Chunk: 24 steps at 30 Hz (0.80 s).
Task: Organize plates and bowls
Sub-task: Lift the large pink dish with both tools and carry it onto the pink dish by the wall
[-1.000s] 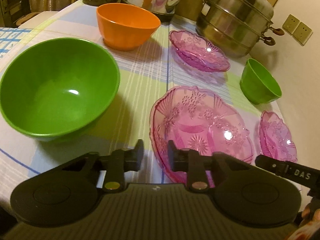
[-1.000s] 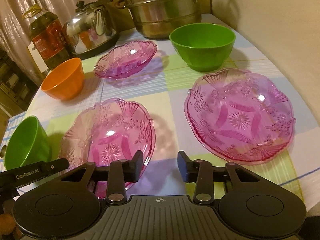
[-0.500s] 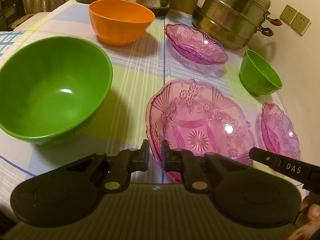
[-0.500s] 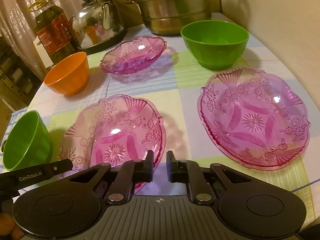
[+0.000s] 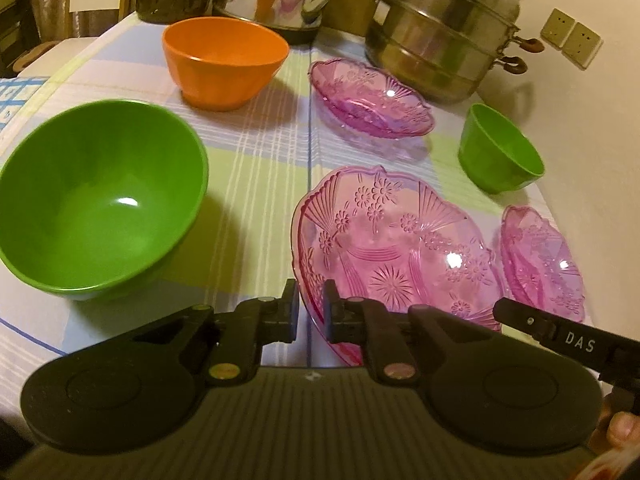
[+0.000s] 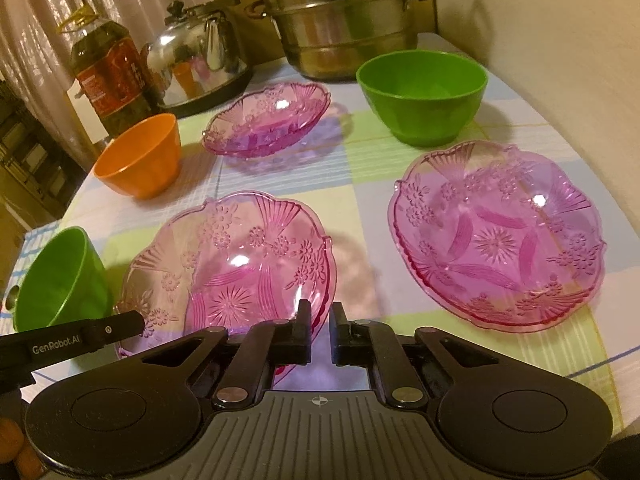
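A large pink glass plate [image 5: 396,248] lies in the middle of the table; it also shows in the right wrist view [image 6: 240,264]. My left gripper [image 5: 311,314] is shut on its left rim. My right gripper [image 6: 321,330] is shut on its right rim. A second large pink plate [image 6: 496,236] lies to the right. A smaller pink dish [image 6: 268,120] sits further back. A big green bowl [image 5: 96,196], an orange bowl [image 5: 224,60] and a small green bowl [image 5: 496,152] stand around them.
A steel steamer pot [image 5: 440,28], a kettle [image 6: 200,56] and an oil bottle [image 6: 112,76] stand along the back. A wall runs close on the right. The checked tablecloth [image 5: 260,148] covers the table.
Both grippers have closed from open onto the opposite rims of the middle pink plate. The plate now looks slightly raised at the near edge.
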{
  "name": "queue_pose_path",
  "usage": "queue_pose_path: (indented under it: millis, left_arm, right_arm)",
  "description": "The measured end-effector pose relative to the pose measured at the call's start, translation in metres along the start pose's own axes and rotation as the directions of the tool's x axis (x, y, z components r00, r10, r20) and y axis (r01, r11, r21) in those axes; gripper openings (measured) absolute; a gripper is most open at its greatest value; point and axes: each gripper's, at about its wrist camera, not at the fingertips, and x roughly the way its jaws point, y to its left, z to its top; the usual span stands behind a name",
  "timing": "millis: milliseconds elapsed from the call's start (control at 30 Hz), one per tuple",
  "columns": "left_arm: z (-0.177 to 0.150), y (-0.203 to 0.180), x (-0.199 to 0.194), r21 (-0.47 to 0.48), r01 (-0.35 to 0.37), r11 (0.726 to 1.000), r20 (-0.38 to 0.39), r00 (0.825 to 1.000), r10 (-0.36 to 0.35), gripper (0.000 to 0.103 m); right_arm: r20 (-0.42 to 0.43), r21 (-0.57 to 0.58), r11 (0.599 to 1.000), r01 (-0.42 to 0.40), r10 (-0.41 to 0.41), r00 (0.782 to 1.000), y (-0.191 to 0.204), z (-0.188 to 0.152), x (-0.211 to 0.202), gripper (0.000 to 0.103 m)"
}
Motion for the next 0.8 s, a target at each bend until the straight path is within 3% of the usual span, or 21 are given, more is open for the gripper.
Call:
queue_pose_path:
  millis: [367, 800]
  left_arm:
    - [0.005, -0.033, -0.018, 0.058, 0.046, 0.997, 0.028, 0.998, -0.048, 0.011]
    - [0.020, -0.118, 0.002, 0.175, 0.146, 0.974, 0.020, 0.988, -0.152, 0.011]
  right_arm:
    - [0.064, 0.037, 0.999, 0.022, -0.024, 0.998, -0.014, -0.002, -0.039, 0.008]
    - [0.131, 0.159, 0.981, 0.115, -0.137, 0.982, -0.075, 0.010, -0.076, 0.009]
